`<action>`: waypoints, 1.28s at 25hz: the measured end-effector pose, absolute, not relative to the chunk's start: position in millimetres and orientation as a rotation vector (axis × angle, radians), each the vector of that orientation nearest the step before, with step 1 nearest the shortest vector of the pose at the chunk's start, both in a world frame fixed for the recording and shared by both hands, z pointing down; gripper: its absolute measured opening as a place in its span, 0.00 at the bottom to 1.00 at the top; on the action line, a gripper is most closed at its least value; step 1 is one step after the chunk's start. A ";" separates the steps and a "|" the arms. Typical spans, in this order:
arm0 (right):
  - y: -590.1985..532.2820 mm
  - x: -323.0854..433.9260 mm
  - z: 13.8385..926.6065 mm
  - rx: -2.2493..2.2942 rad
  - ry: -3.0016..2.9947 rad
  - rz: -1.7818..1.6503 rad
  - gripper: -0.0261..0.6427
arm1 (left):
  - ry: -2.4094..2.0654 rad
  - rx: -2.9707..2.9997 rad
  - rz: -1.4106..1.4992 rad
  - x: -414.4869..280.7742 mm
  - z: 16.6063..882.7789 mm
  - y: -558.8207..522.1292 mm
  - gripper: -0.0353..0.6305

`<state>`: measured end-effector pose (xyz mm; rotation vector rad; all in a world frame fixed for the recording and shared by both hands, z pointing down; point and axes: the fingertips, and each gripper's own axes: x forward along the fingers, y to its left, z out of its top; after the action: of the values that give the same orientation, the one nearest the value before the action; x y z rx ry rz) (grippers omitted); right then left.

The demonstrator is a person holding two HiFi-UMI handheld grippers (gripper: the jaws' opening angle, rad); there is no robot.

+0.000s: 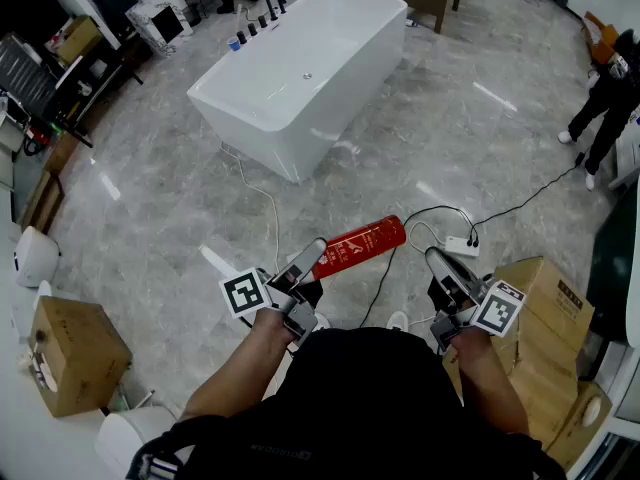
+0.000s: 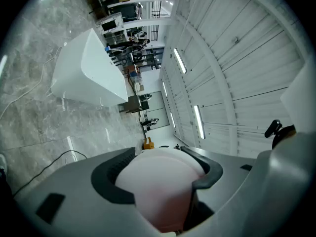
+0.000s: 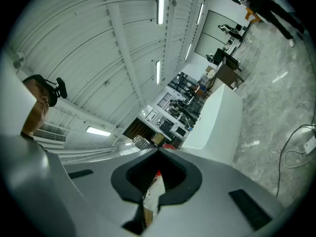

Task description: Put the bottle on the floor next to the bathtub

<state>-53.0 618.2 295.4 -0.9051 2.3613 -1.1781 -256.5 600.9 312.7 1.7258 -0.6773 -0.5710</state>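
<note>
My left gripper (image 1: 312,258) is shut on one end of a red bottle (image 1: 358,245), which lies tilted in the air above the grey floor and points up and to the right. In the left gripper view the bottle's pale end (image 2: 158,181) fills the space between the dark pads (image 2: 109,177). The white bathtub (image 1: 300,68) stands well ahead on the floor, also visible as the bathtub (image 2: 86,68) and the bathtub (image 3: 217,117). My right gripper (image 1: 432,257) hangs to the right of the bottle, its tips meeting, with nothing held.
A white power strip (image 1: 462,245) with black cables lies on the floor just beyond the right gripper. Cardboard boxes (image 1: 545,308) stand at the right and another box (image 1: 70,353) at the left. A person (image 1: 605,98) stands at the far right. Taps (image 1: 262,13) line the tub's far end.
</note>
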 end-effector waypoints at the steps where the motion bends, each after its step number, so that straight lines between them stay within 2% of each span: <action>1: 618.0 -53.9 294.1 -0.904 2.370 -1.168 0.09 | -0.676 1.719 -0.576 -256.8 312.9 601.1 0.50; 17: 616.4 -50.3 289.5 -0.927 2.354 -1.129 0.09 | -0.688 1.710 -0.560 -259.9 317.8 601.0 0.50; 22: 614.1 -46.1 291.9 -1.060 2.359 -1.064 0.10 | -0.685 1.694 -0.565 -262.3 318.5 601.8 0.50; 32: 624.4 -97.2 302.8 -1.059 2.419 -1.135 0.11 | -0.655 1.683 -0.589 -301.5 317.4 603.1 0.50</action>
<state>-97.2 624.4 302.8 -1.0591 2.4191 -1.1355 -301.5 603.1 317.4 1.6833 -0.6551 -0.5892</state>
